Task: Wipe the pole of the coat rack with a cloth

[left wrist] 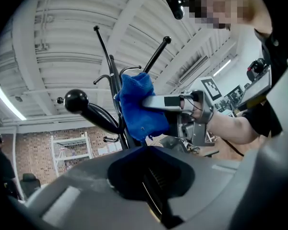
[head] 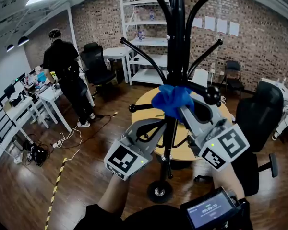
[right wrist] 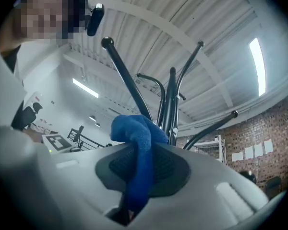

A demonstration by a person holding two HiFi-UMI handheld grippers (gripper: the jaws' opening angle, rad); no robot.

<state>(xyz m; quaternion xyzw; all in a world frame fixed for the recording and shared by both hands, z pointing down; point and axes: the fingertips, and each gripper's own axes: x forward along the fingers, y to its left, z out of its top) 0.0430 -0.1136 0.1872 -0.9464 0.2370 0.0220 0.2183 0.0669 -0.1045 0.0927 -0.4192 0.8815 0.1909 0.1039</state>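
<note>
The wooden floor (head: 86, 166) lies open from 7 to 9 o'clock of the coat rack, with only a loose white cable (head: 69, 140) and a striped tape line (head: 55, 190) crossing it. At 10 o'clock a person in black (head: 67, 75) stands by white desks (head: 50, 97). A black office chair (head: 261, 114) crowds in at 3 o'clock. The round wooden table (head: 143, 103) sits just behind the rack, its edge near the pole.

The black pole (head: 176, 42) rises through the middle of the head view, with hooked arms fanning out from it, one ball-tipped arm (head: 212, 95) jutting at 4 o'clock beside the right gripper.

The blue cloth (head: 172, 99) is bunched against the pole at mid height. The right gripper (head: 185, 110) has its jaws clenched on a fold of it. The left gripper (head: 158, 123), just below at 7 o'clock, has its jaws pressed together with nothing between them.
</note>
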